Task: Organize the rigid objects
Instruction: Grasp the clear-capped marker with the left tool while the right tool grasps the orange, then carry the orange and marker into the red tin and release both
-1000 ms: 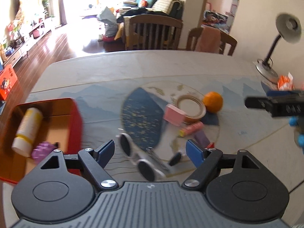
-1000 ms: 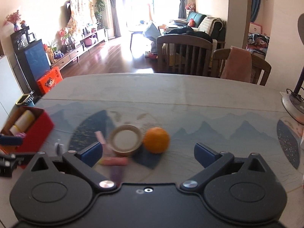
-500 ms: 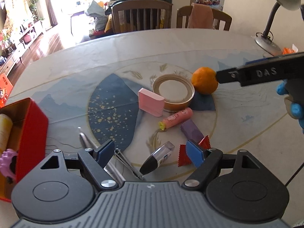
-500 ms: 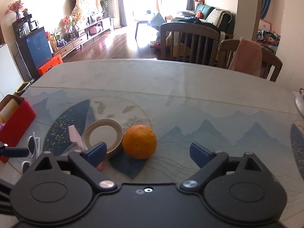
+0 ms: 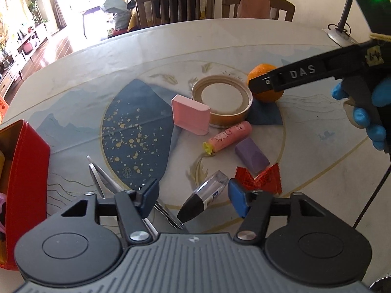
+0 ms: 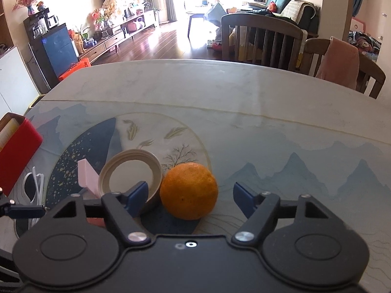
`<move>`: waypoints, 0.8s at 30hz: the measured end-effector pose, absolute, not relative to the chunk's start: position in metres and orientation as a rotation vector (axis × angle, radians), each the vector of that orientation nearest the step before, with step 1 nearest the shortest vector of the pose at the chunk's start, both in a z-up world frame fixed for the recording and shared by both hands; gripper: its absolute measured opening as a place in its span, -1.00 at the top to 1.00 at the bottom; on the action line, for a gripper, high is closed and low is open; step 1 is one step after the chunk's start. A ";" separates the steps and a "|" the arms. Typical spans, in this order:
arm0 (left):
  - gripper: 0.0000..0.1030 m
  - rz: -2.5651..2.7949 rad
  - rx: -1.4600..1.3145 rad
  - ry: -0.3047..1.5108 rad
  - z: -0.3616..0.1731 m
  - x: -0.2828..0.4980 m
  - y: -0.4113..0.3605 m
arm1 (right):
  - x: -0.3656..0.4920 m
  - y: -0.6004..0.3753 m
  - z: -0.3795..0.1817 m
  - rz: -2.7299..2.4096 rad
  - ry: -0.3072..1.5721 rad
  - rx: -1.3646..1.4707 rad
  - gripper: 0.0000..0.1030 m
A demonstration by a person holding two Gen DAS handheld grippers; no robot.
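Note:
My left gripper (image 5: pixel 193 199) is open low over the table, with a clear black-capped lipstick tube (image 5: pixel 204 200) lying between its fingers. Glasses (image 5: pixel 107 183) lie by its left finger. Beyond lie a pink box (image 5: pixel 190 116), a tape ring (image 5: pixel 222 102), a pink tube (image 5: pixel 228 138), a purple block (image 5: pixel 251 158) and a red wrapper (image 5: pixel 259 180). My right gripper (image 6: pixel 190 197) is open with the orange (image 6: pixel 189 191) between its fingers. The orange (image 5: pixel 265 83) also shows in the left wrist view, partly behind the right gripper's finger (image 5: pixel 293 75).
A red box (image 5: pixel 27 168) holding items stands at the left; it shows in the right wrist view (image 6: pixel 17 151) too. Two wooden chairs (image 6: pixel 264 41) stand behind the table's far edge. A desk lamp base (image 5: pixel 341 34) sits at the far right.
Both grippers have moved forward and down. The left now straddles the lipstick tube; the right has closed in on the orange, which sits between its open fingers.

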State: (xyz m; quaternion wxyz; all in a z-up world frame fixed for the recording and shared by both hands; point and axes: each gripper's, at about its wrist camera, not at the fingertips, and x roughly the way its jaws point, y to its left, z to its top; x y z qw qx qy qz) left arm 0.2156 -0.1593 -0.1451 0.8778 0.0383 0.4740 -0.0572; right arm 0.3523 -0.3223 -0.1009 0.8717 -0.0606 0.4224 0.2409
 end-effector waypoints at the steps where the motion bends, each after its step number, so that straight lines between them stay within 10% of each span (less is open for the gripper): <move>1: -0.10 -0.122 0.079 0.990 -0.146 0.216 -0.160 | 0.353 -0.322 -0.102 0.503 0.885 -0.123 -0.42; 10: 0.69 -0.147 0.118 0.974 -0.145 0.213 -0.167 | 0.353 -0.323 -0.103 0.501 0.893 -0.102 -0.03; 24: 0.70 -0.152 0.066 0.960 -0.130 0.206 -0.164 | 0.313 -0.333 -0.083 0.492 0.890 -0.121 -0.03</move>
